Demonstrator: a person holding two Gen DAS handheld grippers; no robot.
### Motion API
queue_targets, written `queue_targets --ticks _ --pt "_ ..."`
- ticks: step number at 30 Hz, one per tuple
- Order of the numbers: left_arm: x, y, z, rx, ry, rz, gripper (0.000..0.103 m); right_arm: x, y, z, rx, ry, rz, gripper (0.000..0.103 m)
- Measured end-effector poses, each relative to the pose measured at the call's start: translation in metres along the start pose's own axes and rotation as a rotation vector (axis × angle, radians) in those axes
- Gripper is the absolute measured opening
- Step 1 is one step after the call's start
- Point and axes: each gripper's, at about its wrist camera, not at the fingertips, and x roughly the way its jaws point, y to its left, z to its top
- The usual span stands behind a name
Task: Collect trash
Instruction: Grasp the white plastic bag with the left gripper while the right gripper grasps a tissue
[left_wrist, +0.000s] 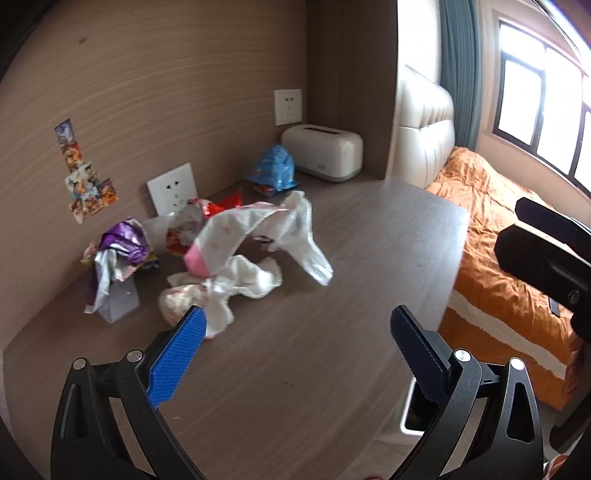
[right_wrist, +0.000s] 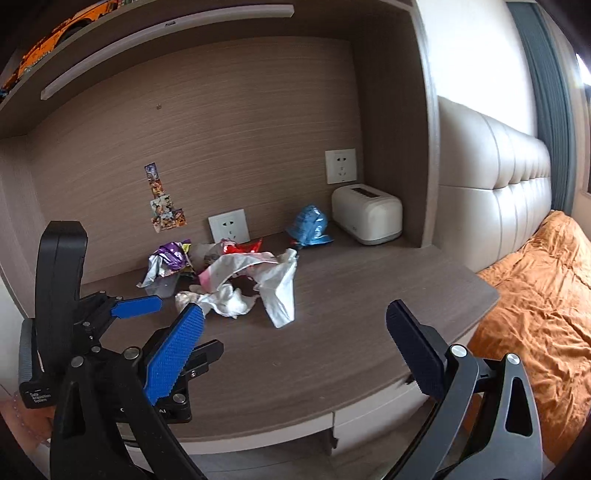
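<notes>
The left gripper (left_wrist: 295, 325) has its jaws spread wide and holds nothing — the trash pile (left_wrist: 236, 251) lies on the desk (left_wrist: 332, 295) just beyond its left fingertip, not between the jaws. The right gripper (right_wrist: 295, 321) is also spread and empty, above the desk's front edge. The pile (wrappers, white tissues, a blue bag (right_wrist: 308, 223)) sits left of the toaster (right_wrist: 365, 218), near the wall socket (right_wrist: 229, 225).
</notes>
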Motion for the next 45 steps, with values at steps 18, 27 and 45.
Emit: queue_targets --ticks 18,27,45 --pt "0.082 0.135 -0.006 -0.074 0.116 -0.038 0.094 0.17 0.067 0.014 -0.077 0.278 0.15 0.099" --pt "0.111 0.149 -0.005 -0.157 0.169 -0.273 0.072 0.21 0.055 0.004 0.042 0.374 0.195 0.089" --pt "0.086 0.11 -0.008 -0.043 0.212 -0.238 0.049 0.175 0.079 -0.016 -0.115 0.409 0.125 0.012"
